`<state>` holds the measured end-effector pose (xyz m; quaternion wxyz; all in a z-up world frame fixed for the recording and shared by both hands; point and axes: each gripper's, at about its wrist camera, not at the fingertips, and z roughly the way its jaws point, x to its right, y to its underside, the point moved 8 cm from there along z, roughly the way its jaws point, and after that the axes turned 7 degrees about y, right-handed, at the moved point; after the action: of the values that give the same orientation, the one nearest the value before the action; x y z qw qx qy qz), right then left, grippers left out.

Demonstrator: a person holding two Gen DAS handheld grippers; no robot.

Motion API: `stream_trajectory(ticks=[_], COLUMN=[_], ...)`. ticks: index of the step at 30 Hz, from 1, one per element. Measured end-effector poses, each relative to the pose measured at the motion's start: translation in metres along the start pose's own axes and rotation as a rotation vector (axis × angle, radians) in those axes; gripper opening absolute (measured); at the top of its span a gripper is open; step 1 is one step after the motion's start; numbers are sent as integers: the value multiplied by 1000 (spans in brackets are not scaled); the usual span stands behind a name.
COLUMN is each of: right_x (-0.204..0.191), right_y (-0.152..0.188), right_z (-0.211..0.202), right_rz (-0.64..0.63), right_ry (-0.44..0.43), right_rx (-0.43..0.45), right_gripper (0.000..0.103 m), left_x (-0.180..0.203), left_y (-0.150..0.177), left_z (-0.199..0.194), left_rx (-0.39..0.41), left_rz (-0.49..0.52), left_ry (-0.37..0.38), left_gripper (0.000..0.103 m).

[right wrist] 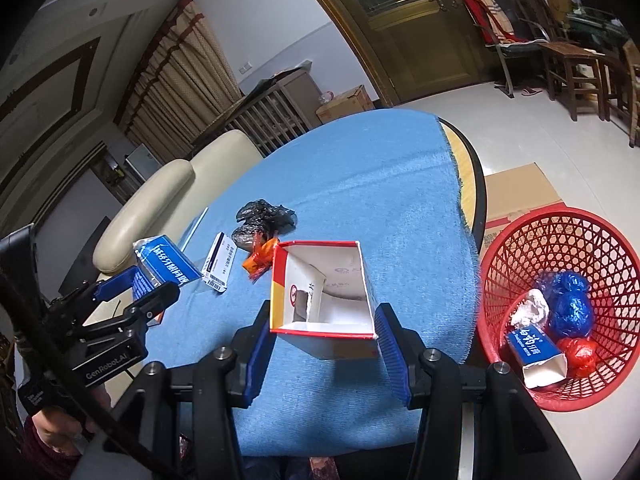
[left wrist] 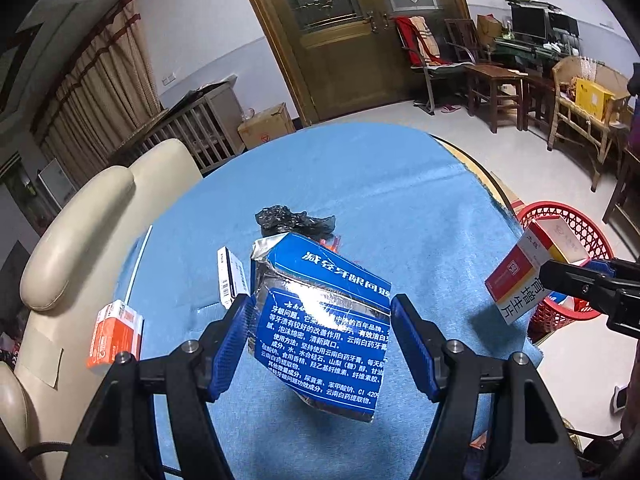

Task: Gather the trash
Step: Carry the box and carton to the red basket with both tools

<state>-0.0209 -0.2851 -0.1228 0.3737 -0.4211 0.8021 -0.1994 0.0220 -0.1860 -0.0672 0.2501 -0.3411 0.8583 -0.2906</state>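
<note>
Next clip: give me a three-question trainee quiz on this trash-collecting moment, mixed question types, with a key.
1. True or false: the left tongs hold a crumpled blue carton.
2. The open red-and-white box in the right tongs is: A) lying in the red basket B) held up over the blue cloth C) resting on the sofa.
3. Name one piece of trash lying loose on the cloth.

Key:
1. True.
2. B.
3. The black plastic bag; also the small white box, the orange wrapper or the orange box at the cloth's edge.
</note>
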Motion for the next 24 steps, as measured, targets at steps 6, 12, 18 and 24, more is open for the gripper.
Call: stream_trajectory(ticks=[6,12,18,24], right_x=[1,4,8,17], right_y=[1,1,1,1], right_z=[0,-1,-4,-11], right_rz=[3,11,19,31], right_ry=[0,3,6,10], right_rx=[2,4,6,13], right_gripper=[53,53,53,53], left_x=[4,6,9,15], left_y=[-2,-3,-5,-8], left_z=[-1,1,4,6], left_rx=[-1,-4,-10,-12], left_rz=[9,16,25,39], left_ry=[-3,0,5,14], left_gripper=[72,72,72,72])
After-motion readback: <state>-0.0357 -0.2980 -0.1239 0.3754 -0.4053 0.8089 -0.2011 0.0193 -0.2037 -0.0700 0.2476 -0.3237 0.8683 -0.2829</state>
